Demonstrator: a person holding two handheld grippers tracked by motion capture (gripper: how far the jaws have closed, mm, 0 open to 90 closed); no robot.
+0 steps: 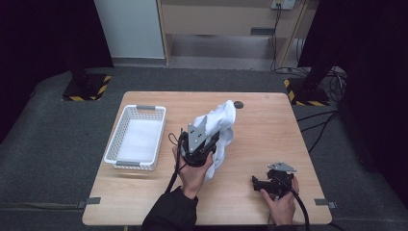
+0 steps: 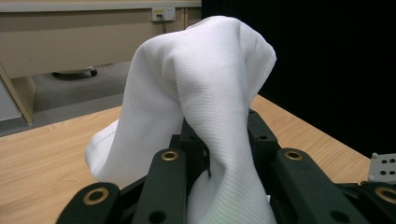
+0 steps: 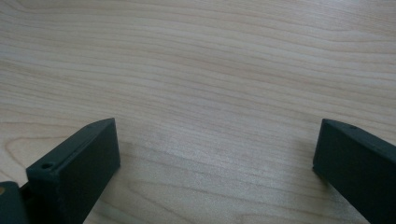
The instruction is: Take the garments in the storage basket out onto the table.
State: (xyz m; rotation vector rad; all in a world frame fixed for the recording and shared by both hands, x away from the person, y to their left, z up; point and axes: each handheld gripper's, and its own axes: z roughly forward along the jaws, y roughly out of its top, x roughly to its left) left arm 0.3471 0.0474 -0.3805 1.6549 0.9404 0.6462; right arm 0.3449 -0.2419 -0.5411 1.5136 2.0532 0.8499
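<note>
In the high view, a white cloth is held lifted above the middle of the wooden surface by the left gripper, with a white basket lying at nine o'clock from it. The right gripper is rested at about four o'clock, near the front edge.

In the left gripper view, the cloth is pinched between pressed-together jaws and draped over them.

In the right gripper view, the jaws are spread over bare wood.

The lift is judged under way; next, a carry toward the basket is called for.

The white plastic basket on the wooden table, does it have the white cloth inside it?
No, the white plastic basket holds no cloth; the white cloth is clamped in the left gripper, right of the basket.
</note>
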